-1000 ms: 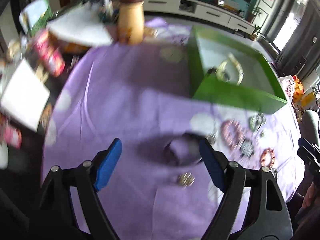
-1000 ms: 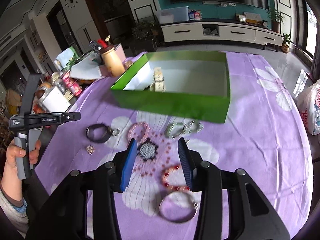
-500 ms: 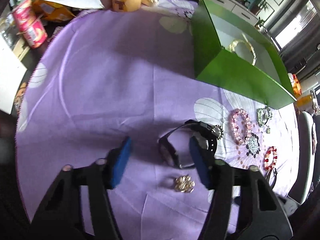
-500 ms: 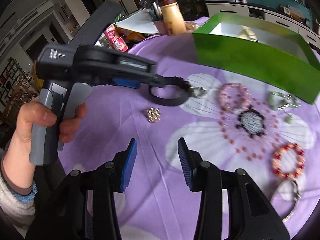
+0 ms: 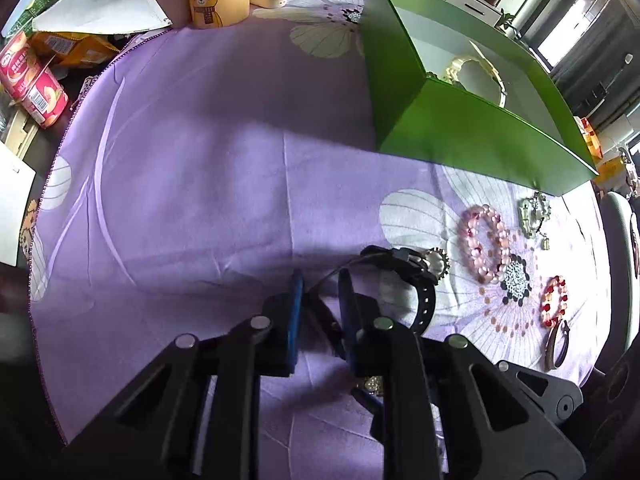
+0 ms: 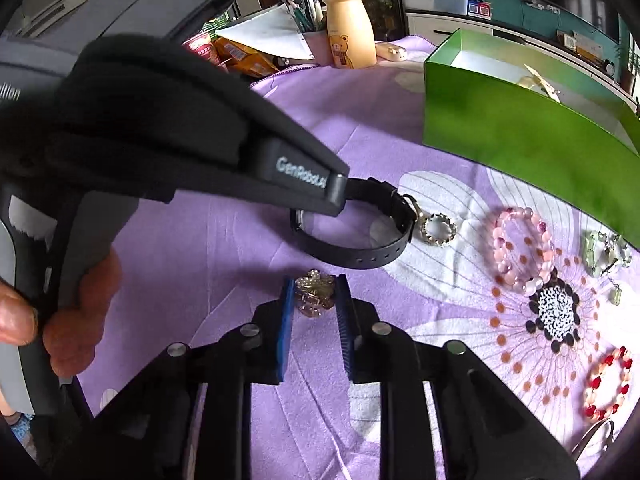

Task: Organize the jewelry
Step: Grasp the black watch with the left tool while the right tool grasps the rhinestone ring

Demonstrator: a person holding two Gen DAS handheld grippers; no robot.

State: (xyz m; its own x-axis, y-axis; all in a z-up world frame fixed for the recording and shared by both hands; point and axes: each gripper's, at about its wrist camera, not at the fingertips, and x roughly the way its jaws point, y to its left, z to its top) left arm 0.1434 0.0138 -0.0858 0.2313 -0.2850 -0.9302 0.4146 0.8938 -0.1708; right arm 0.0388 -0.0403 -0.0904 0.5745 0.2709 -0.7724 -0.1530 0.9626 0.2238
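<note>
Left wrist view: we hold our left gripper pointing steeply down over a bench covered by a purple flowered cloth. Its blue-padded jaws have just been closing and now stand nearly together around the thin near edge of a black watch strap; we cannot tell whether the pads press on it. The strap loop lies on the cloth in front of the green box, and a small silver crown-shaped ring touches its buckle end. A pale gold bangle lies inside the box.

Just beyond the ring from the strap lies a pink bead bracelet. A red and pink bead bracelet sits farther out, well apart from the strap.

From the right wrist view, our right gripper has also just been closing, and its blue pads now pinch a gold cluster brooch on both sides, on the cloth just beside the strap on the side away from the box. Our left hand grips the grey handle of the left gripper. A cream bear-printed bottle stands beyond the cloth's far edge.
</note>
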